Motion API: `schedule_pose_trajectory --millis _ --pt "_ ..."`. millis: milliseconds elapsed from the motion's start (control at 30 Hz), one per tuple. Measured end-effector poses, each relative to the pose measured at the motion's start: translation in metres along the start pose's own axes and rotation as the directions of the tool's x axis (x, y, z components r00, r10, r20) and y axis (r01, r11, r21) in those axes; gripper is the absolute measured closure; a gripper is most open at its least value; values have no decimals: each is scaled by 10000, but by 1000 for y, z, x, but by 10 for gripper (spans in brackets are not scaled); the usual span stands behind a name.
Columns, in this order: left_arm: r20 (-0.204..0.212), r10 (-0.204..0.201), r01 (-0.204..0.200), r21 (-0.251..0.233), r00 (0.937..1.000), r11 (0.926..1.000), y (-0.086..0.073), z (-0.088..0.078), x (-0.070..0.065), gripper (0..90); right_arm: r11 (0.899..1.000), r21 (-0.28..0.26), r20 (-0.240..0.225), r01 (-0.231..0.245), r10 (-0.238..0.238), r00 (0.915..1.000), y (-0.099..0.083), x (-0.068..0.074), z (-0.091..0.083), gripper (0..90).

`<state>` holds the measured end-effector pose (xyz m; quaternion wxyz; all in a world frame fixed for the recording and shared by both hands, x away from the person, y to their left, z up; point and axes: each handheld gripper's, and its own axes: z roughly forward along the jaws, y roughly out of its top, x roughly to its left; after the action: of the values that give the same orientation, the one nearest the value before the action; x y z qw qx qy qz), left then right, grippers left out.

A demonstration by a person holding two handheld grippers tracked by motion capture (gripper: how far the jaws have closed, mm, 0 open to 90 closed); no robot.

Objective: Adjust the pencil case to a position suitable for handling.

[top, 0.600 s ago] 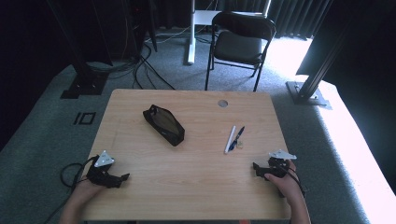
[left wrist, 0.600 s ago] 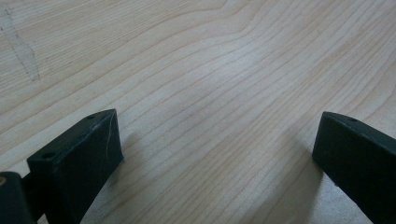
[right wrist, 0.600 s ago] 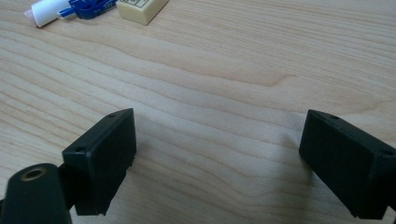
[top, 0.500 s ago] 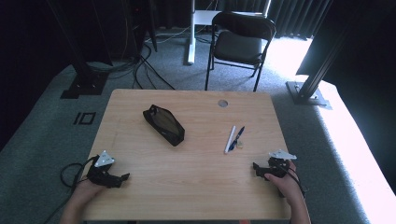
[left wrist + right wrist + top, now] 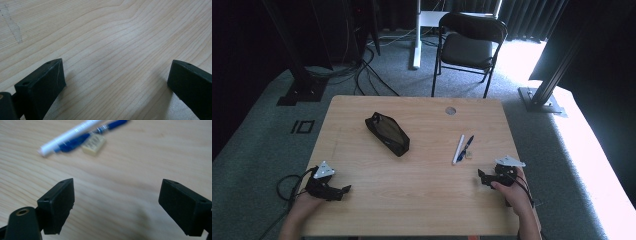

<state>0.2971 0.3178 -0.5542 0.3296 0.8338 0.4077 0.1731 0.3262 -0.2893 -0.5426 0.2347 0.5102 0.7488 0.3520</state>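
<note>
Right gripper (image 5: 116, 206): jaws spread wide, nothing between them, bare wood under the gap. Its camera looks low along the table toward three small things lying close together ahead: a white pen (image 5: 68, 135), a blue pen (image 5: 92, 133) partly tucked behind it, and a small pale eraser (image 5: 93, 143) touching or just beside the blue pen. Wide jaws pointed at that cluster read as a stance ready for a pickup, not a grip. In the high view the right gripper (image 5: 484, 178) rests on the table near the person's edge, hand around its body, the pens near it and up-table.

Left gripper (image 5: 115, 85): jaws also wide apart and empty, with plain wood grain between and beyond them. High view puts the left gripper (image 5: 341, 191) at the near left of the table (image 5: 422, 210), resting low, aimed inward across the top. Likely parked until needed.

Farther out: a black zipped pencil case (image 5: 387, 133) lies diagonally on the left-centre of the table, well apart from the pens and from both grippers. It looks closed, though the zip is too small to be sure. Judgement: pens and eraser laid loose beside a case suggests they are meant to go in; the right side would fetch, the left would steady or open the case.

Beyond the table, a black folding chair (image 5: 469, 47) stands on the grey carpet.
</note>
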Motion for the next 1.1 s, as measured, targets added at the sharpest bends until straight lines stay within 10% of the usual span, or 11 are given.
schedule_pose_trajectory --millis 533,1100 --pt "-8 -8 8 0 10000 10000 0 0 0 16 9943 -746 -1099 760 -840 9904 52 53 22 133" --pt "-7 -2 2 0 10000 10000 0 0 0 16 9825 -1005 -2373 1568 -1767 9552 78 119 62 147"
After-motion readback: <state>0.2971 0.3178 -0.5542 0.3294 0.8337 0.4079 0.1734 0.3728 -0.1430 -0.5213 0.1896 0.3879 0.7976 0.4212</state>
